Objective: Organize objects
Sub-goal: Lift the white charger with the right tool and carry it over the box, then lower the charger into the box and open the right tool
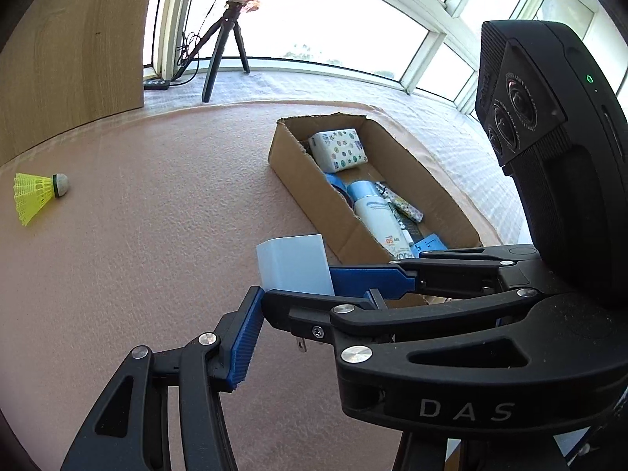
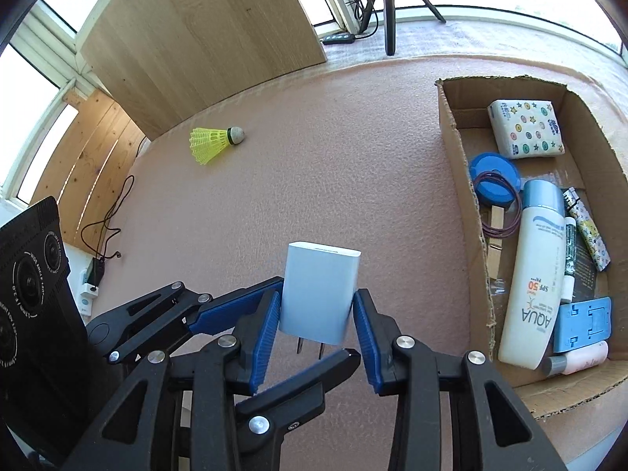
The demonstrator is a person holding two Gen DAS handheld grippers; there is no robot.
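A white plug charger (image 2: 320, 286) hangs above the pink mat (image 2: 314, 157), prongs toward me. My right gripper (image 2: 316, 314) is shut on it, blue pads pressing its two narrow sides. My left gripper (image 1: 314, 298) stands open around the same charger (image 1: 292, 263), its fingers (image 2: 219, 314) straddling the broad faces with slack. Its right finger is hidden behind the right gripper. A yellow shuttlecock (image 2: 214, 143) lies far left on the mat. The open cardboard box (image 2: 455, 149) to the right holds a tissue pack (image 2: 526, 129), a sunscreen bottle (image 2: 533, 267), a blue tape roll (image 2: 494, 180) and several small items.
A wooden panel (image 2: 204, 39) stands behind the mat at the back left. A tripod (image 2: 388, 8) and a cable switch (image 2: 339, 37) sit by the window. A loose cable (image 2: 110, 219) and a small white device (image 2: 88, 286) lie off the mat's left edge.
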